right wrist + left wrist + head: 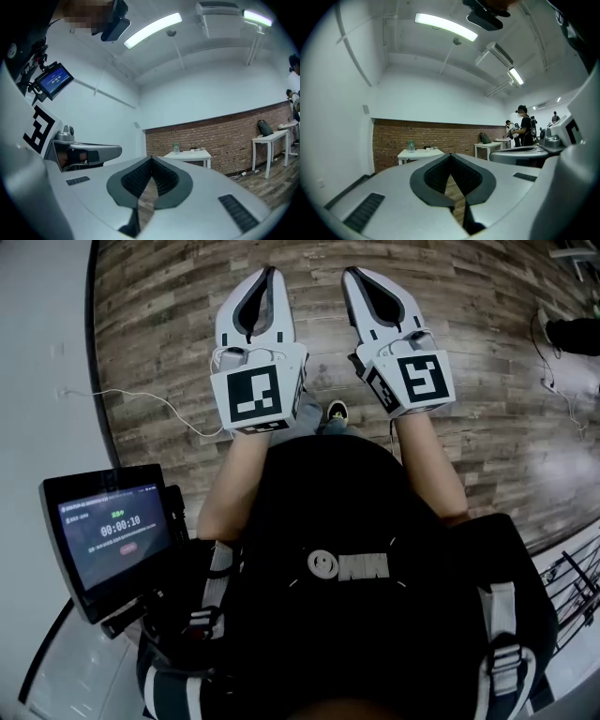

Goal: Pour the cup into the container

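Jaws pressing together on both grippers, nothing clamped.

Head view is showing the white left gripper [272, 273] and white right gripper [349, 276] pointing side by side above a grey-brown wood-plank floor [169, 334]. A black-framed screen [108, 535] is glowing at lower left, and only the right gripper view is catching it again. Left gripper view is looking along shut, empty jaws toward a red brick wall [440, 136]. There a white table [421, 153] is carrying a small green-tinted bottle [411, 146], and people [525, 126] are standing far right, outside the head view. Right gripper view is showing its jaws meeting likewise, the same table ahead. Whether the cup or container is sitting among that table's small items is too distant to tell.
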